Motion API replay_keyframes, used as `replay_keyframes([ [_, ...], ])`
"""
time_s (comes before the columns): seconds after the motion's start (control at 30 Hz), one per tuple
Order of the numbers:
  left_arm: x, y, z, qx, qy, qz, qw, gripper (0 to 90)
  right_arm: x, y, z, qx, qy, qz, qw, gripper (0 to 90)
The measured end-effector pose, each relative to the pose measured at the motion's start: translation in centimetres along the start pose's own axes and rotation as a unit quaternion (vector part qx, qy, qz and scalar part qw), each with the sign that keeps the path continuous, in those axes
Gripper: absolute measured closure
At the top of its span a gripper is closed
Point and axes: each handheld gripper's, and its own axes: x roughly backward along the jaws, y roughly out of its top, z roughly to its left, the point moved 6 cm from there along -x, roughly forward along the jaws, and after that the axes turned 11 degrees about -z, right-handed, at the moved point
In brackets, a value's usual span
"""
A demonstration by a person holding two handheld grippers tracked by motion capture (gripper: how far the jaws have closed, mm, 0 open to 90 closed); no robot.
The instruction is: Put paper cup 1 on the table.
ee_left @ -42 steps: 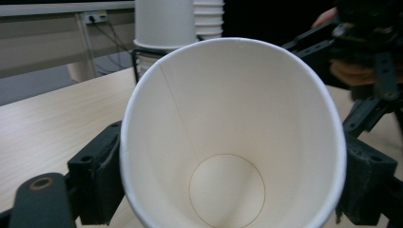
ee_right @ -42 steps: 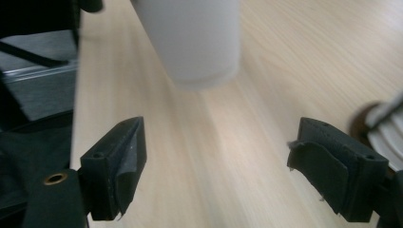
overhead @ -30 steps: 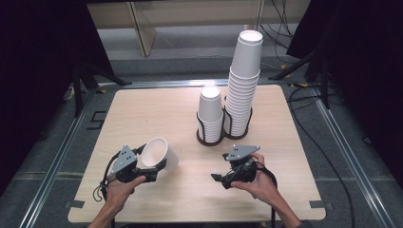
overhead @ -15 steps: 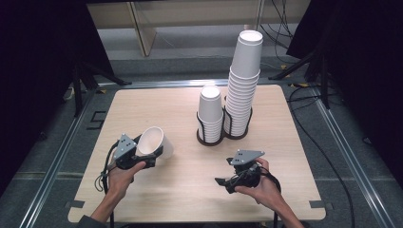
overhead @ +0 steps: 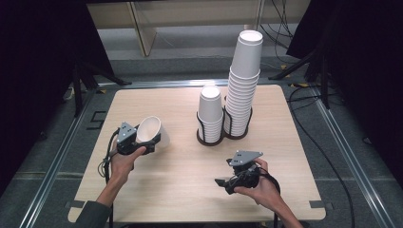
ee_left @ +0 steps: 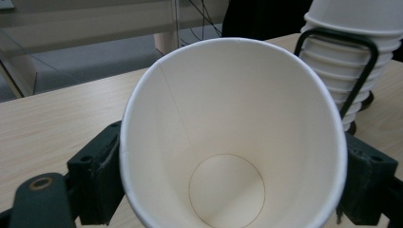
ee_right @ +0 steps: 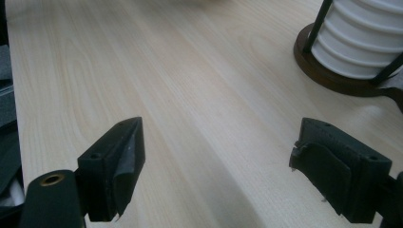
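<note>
Two grippers | left gripper (overhead: 148, 142) grasping paper cup (overhead: 151, 132) | right gripper (overhead: 222, 183) released | pale wood table (overhead: 180, 175), grey floor (overhead: 43, 171)

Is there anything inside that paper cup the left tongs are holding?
Nothing: the left gripper view looks straight into the paper cup, showing bare white walls, a seam and its round bottom. The left tongs clamp its sides. The table under the cup is hidden there.

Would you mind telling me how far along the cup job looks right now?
Done: one paper cup is off the stacks, clamped in the left tongs above the table. In hand: it hangs tilted, mouth up. Left: placing it; the right tongs are open and empty. The short stack and tall stack remain in their holder.
</note>
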Motion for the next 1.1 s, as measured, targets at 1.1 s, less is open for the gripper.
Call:
replay_keyframes([
  [1.1,-4.9,0.0,3.9,-0.014,0.046,0.043,0.9979,13.4,0.3,-0.6,-0.5,-0.006,-0.006,0.003,1.0000,17.3],
])
